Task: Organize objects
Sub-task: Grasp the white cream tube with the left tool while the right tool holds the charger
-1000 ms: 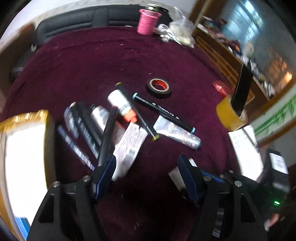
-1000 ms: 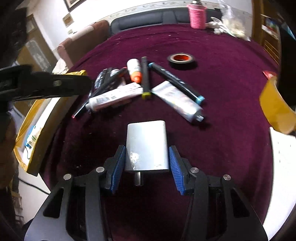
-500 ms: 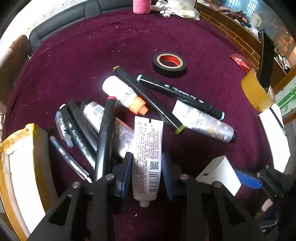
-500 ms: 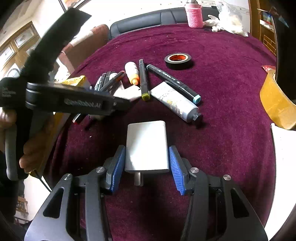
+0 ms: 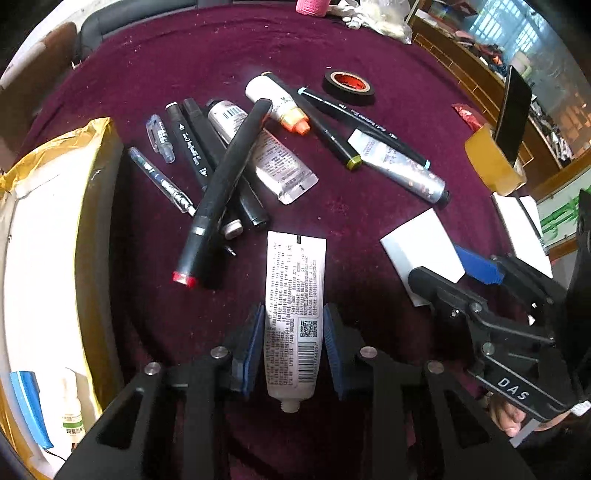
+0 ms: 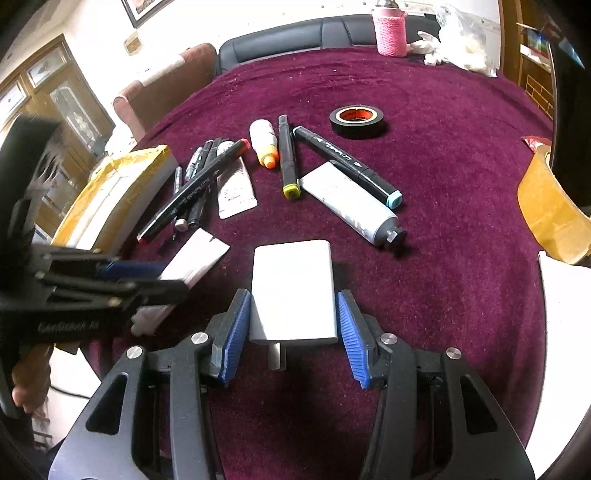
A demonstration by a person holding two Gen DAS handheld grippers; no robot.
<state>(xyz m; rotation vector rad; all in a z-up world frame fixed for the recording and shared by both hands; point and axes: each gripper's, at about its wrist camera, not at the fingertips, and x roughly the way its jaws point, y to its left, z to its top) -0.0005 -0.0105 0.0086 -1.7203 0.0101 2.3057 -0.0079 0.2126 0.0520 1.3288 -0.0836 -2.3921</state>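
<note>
The left gripper (image 5: 293,343) is clamped on a white printed tube (image 5: 295,306), its blue pads pressed to both sides and the cap end pointing back toward the camera. The right gripper (image 6: 291,328) grips a white charger block (image 6: 293,291) whose metal plug juts out between the fingers; whether either item touches the maroon tablecloth (image 6: 443,129) cannot be told. Only the left wrist view looks into the open box (image 5: 40,258) lined with yellow tape at the left, which holds a blue flat item (image 5: 29,406) and a small white bottle (image 5: 72,413); the right wrist view shows merely the box's side. Only the right view takes in the whole pink knitted cup (image 6: 389,31) at the far edge. On the cloth lie two silver tubes, one orange-capped white bottle (image 5: 277,101), at least five dark markers, two clear pens, one black tape roll (image 5: 349,86) and, at the right edge, one yellow tape roll (image 5: 491,162).
</note>
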